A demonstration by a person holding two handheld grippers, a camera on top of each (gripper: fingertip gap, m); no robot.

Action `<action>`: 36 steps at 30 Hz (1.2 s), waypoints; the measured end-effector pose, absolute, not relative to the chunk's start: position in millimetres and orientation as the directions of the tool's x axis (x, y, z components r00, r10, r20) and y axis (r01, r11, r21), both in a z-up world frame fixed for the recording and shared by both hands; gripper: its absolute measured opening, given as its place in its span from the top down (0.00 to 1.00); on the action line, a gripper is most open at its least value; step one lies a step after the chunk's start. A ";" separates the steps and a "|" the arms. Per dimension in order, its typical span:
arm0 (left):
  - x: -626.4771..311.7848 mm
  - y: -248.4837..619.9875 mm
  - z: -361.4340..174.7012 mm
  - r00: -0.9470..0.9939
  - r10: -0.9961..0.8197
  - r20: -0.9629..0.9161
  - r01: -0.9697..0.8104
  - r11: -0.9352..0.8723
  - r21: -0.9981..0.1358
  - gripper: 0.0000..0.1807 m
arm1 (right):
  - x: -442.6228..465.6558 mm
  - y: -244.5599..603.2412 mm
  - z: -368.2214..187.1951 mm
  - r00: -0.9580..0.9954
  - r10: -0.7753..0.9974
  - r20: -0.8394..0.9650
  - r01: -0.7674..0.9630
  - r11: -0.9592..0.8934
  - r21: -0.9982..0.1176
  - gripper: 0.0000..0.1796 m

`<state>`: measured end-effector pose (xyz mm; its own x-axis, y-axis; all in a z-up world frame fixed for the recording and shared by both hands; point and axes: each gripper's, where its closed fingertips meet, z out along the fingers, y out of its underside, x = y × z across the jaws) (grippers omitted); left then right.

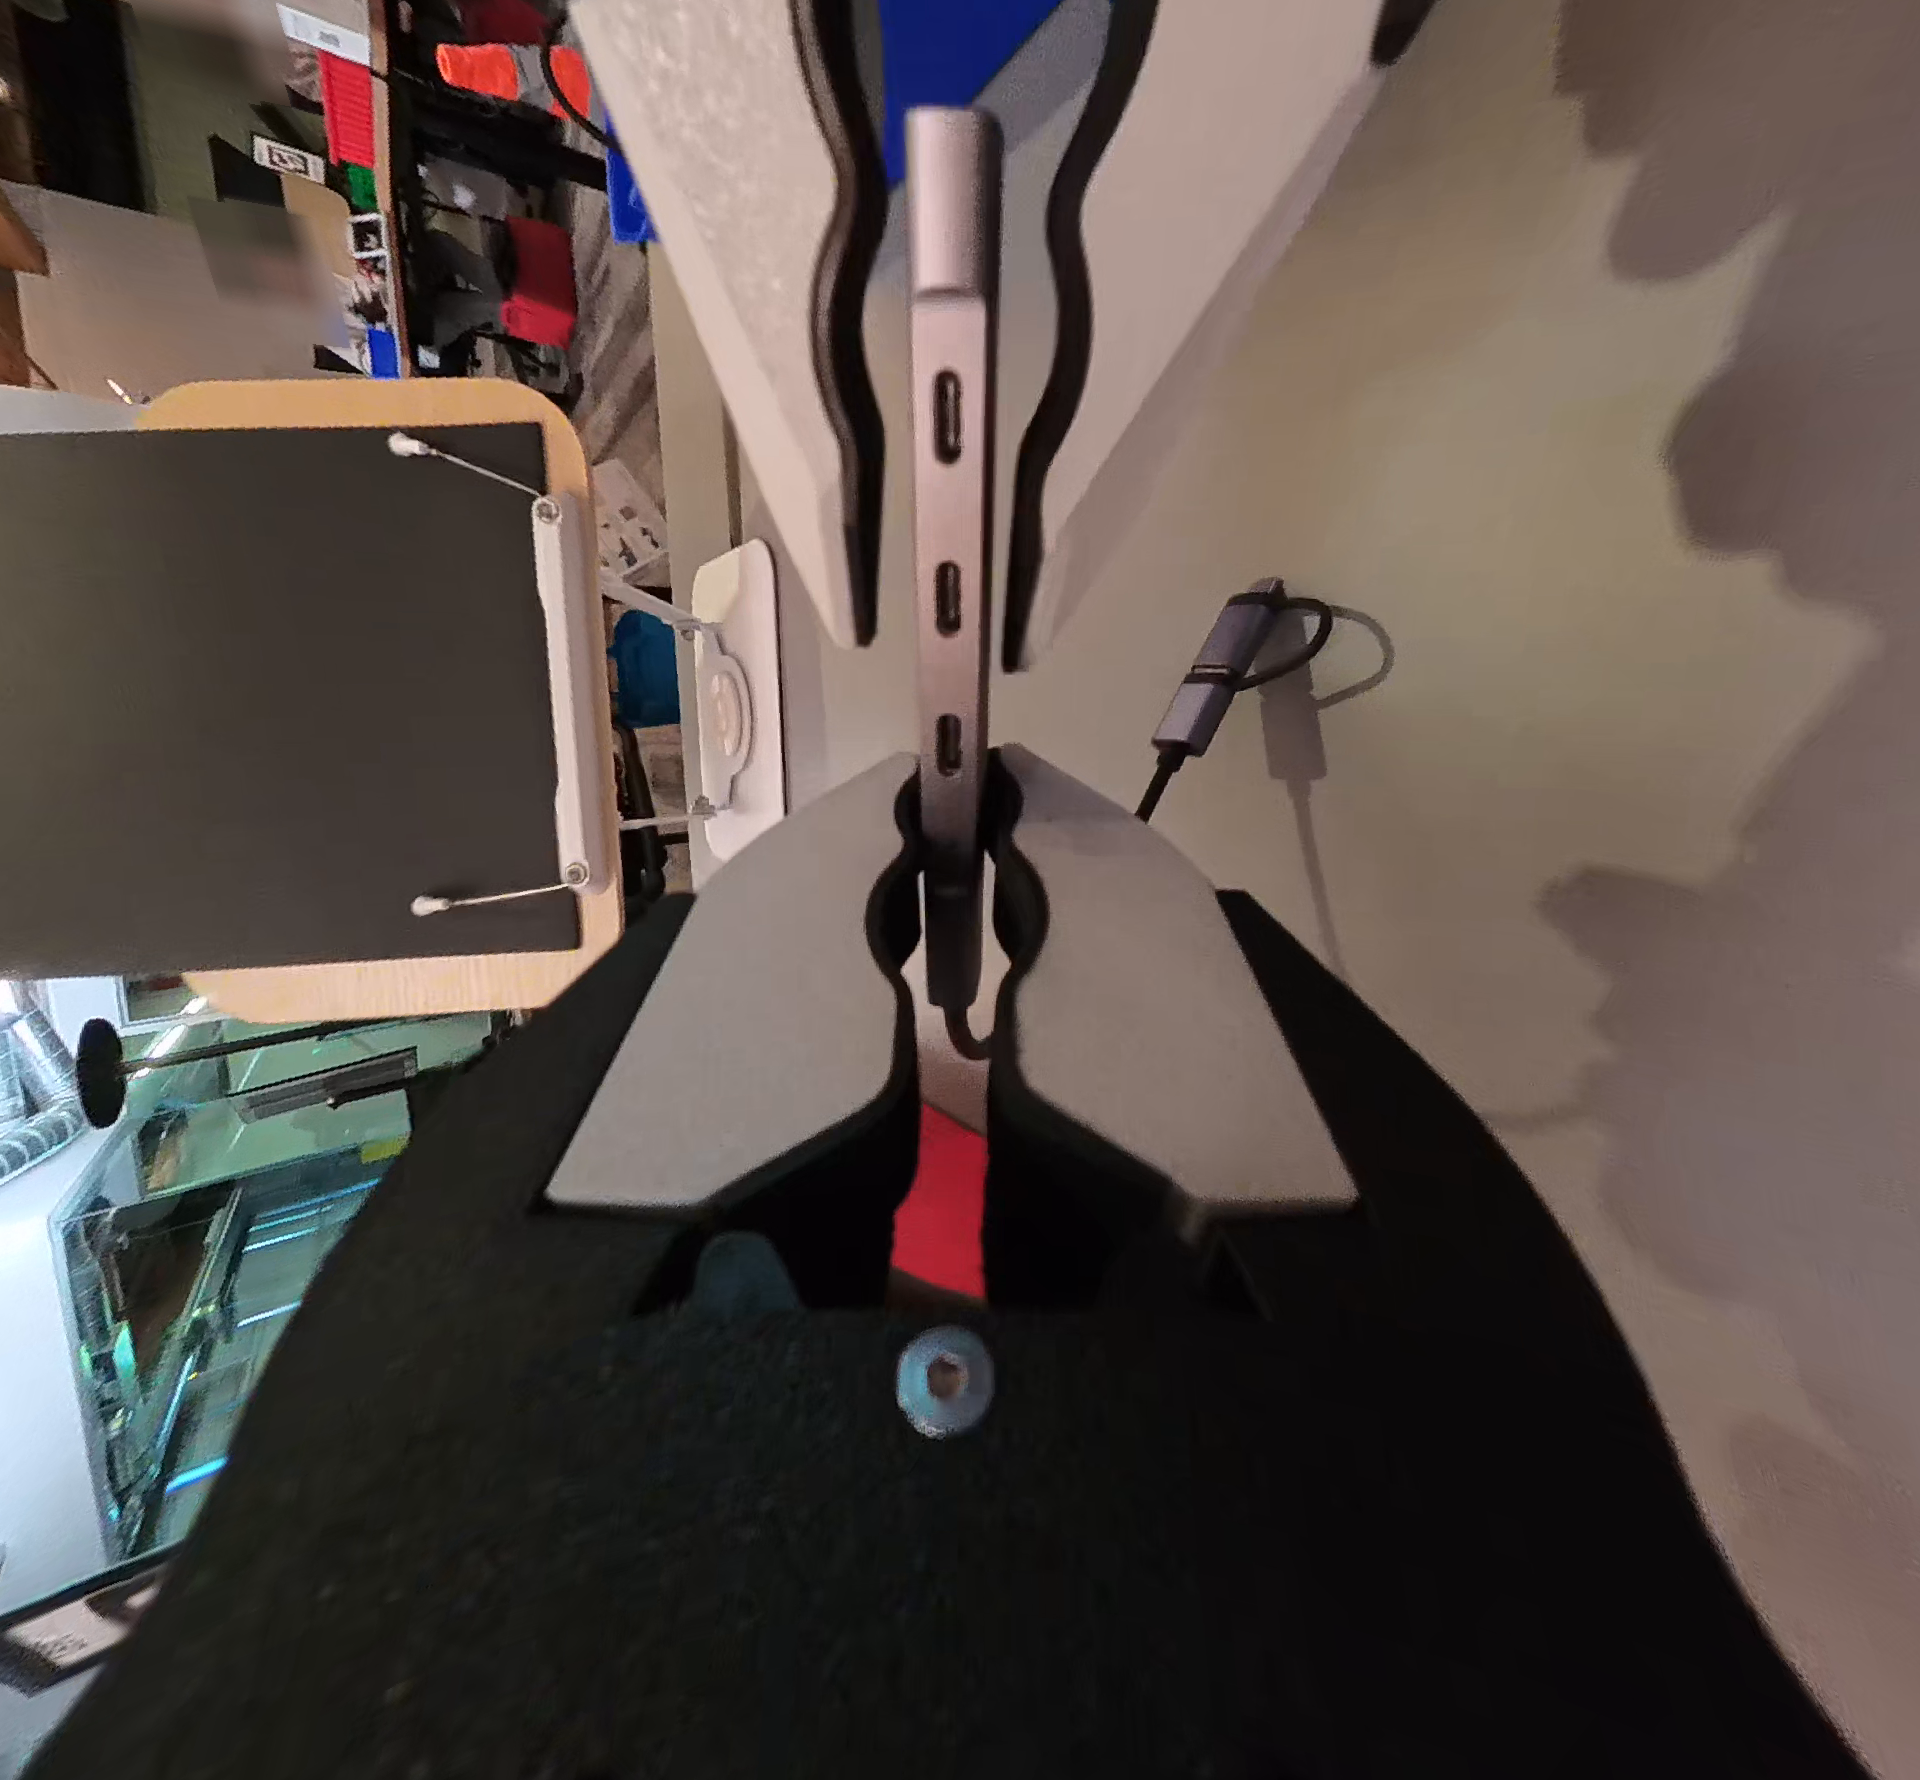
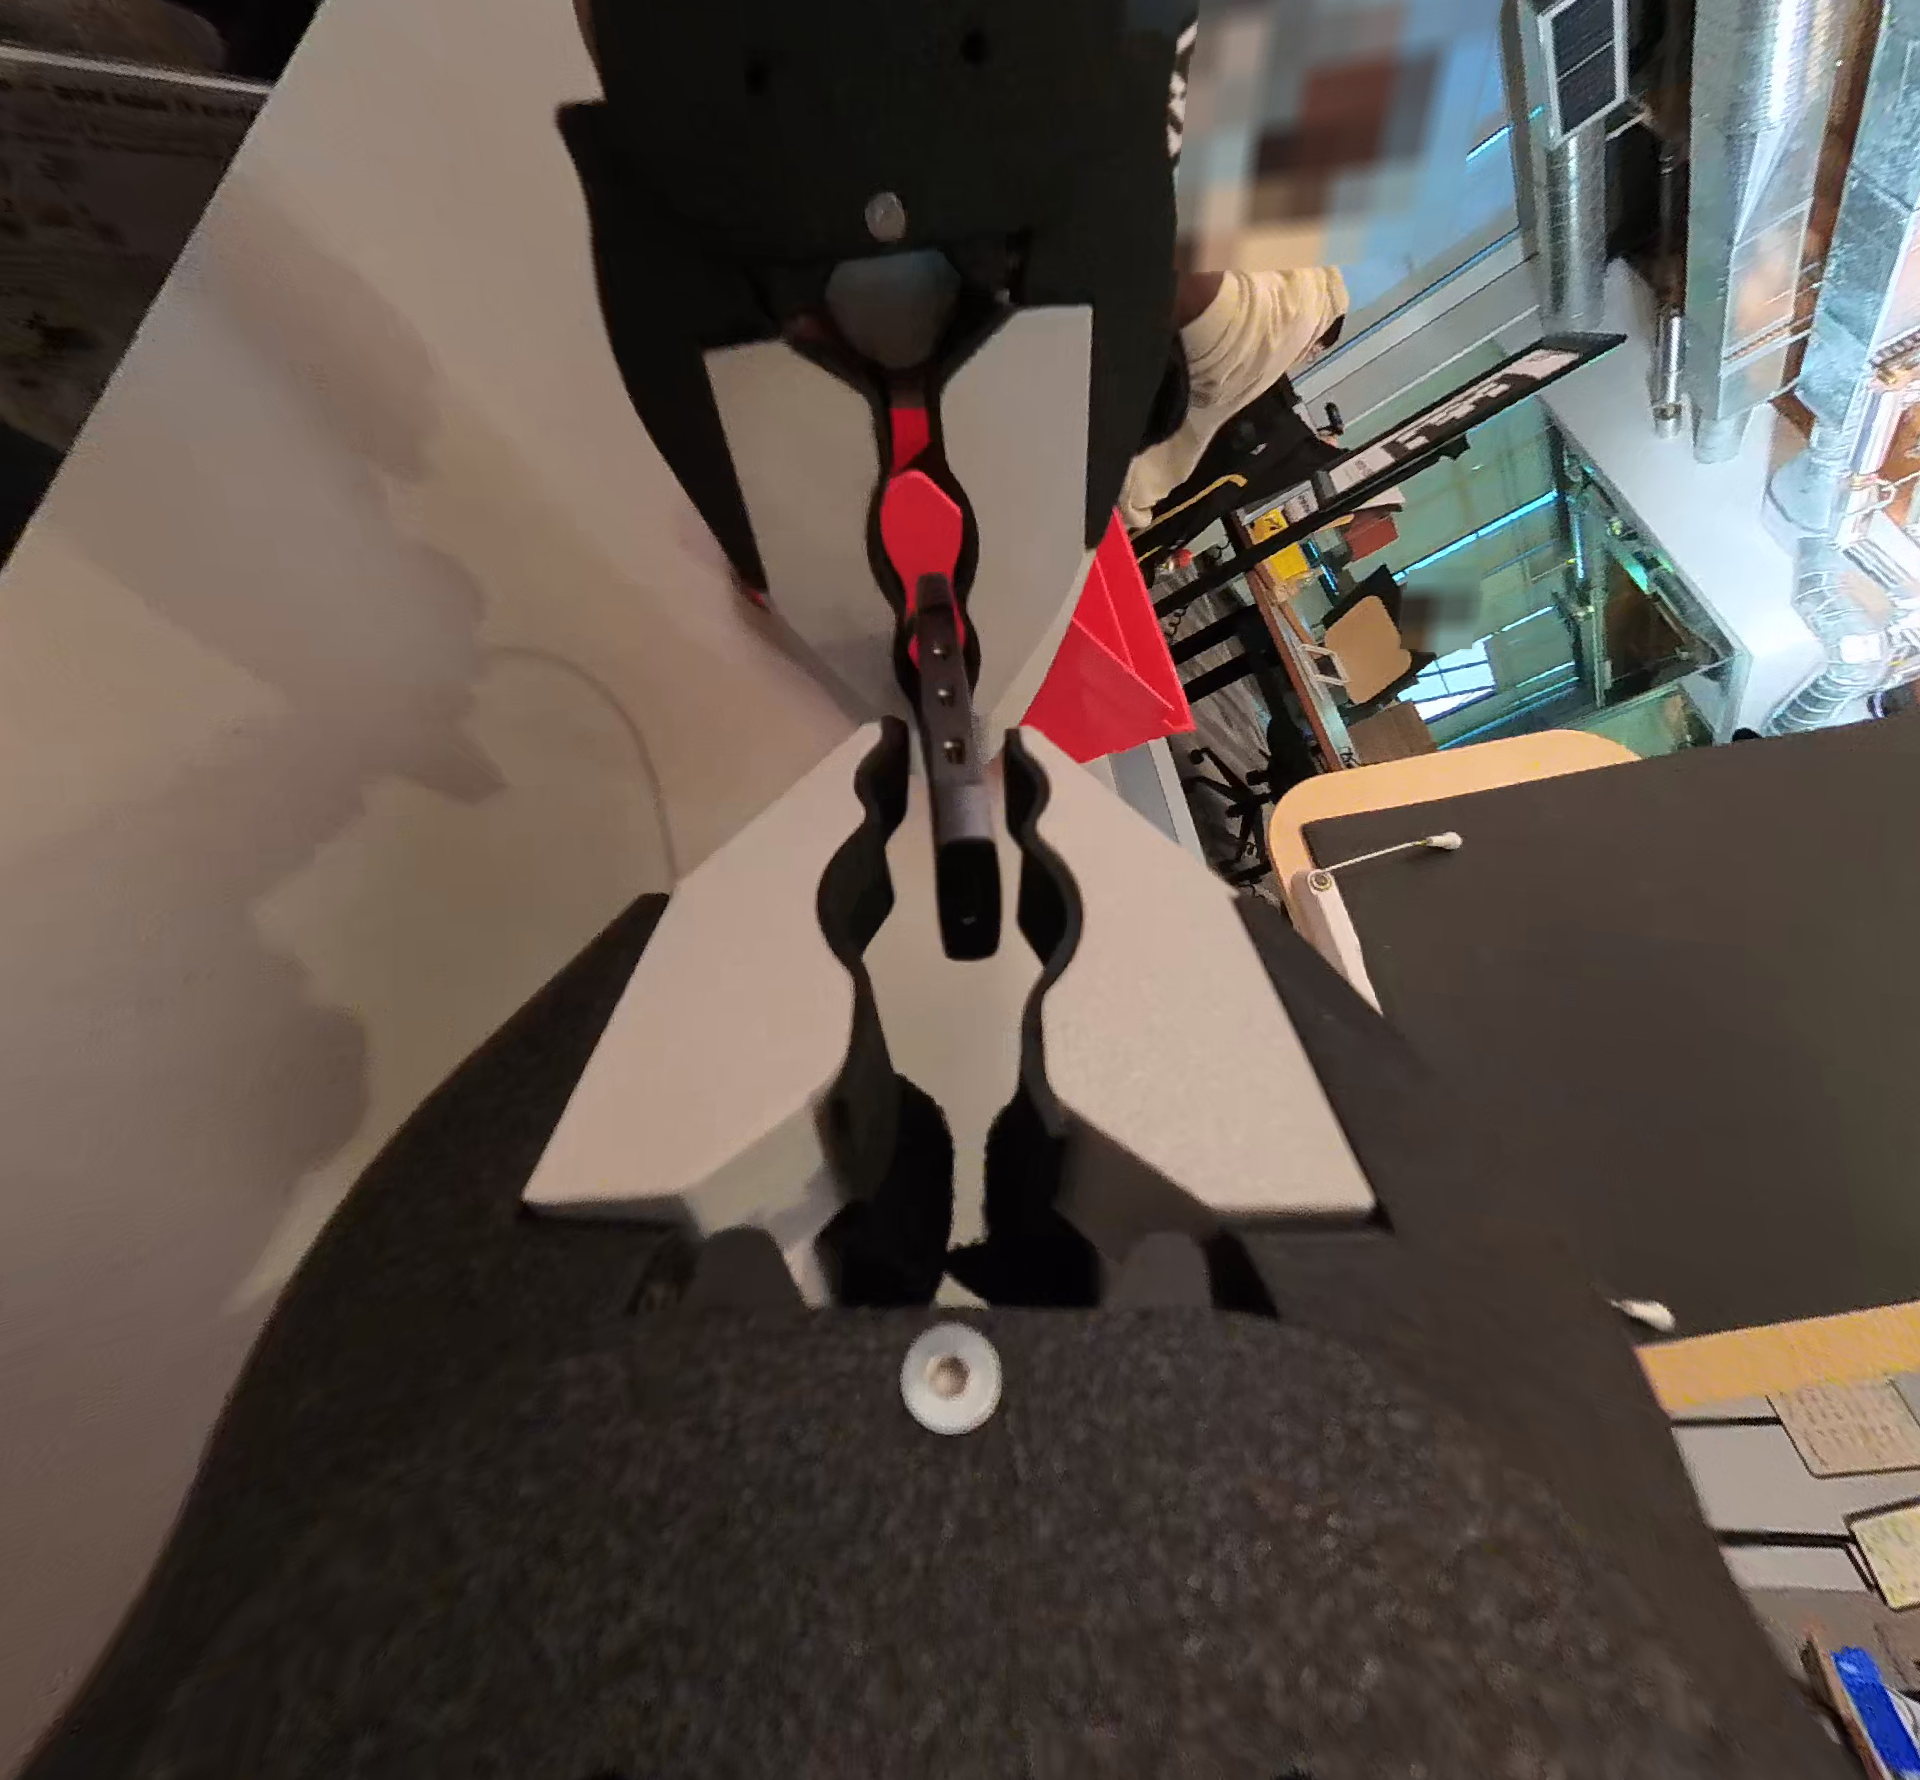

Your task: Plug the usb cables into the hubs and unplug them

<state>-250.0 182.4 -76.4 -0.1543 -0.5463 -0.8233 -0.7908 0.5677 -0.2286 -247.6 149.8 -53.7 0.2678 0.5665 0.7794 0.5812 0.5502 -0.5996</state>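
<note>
Left gripper (image 1: 951, 774) clamped on hub (image 1: 951, 504) cable end; right gripper (image 2: 951, 743) parted, straddling far end, untouching; connector (image 1: 1221, 681) at 3 o'clock.

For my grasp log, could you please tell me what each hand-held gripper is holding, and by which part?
The left hand-held gripper clamps the grey USB hub at its cable end. The right hand-held gripper is open around the hub's far end, holding nothing.
</note>
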 end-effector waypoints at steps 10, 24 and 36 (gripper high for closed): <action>-249.9 186.9 -80.7 -0.127 -0.540 -0.832 -0.811 0.540 -0.226 0.96 | -250.5 154.7 -59.9 0.229 0.612 0.757 0.597 0.526 -0.606 0.95; -308.6 111.3 -140.9 0.535 -0.843 -0.062 -0.448 -0.221 -0.866 0.87 | -249.5 298.2 -103.1 0.357 0.335 0.872 0.726 0.488 -0.485 0.95; -343.6 127.4 -127.5 0.488 -0.864 0.129 -0.346 -0.327 -0.879 0.86 | -252.6 284.3 -124.4 0.346 0.412 0.843 0.693 0.493 -0.525 0.96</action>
<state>-343.6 127.4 -127.5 0.4875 -0.8635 0.1290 -0.3463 -0.3269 -0.8793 -252.6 284.3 -124.4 0.3456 0.4120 0.8431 0.6933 0.4934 -0.5253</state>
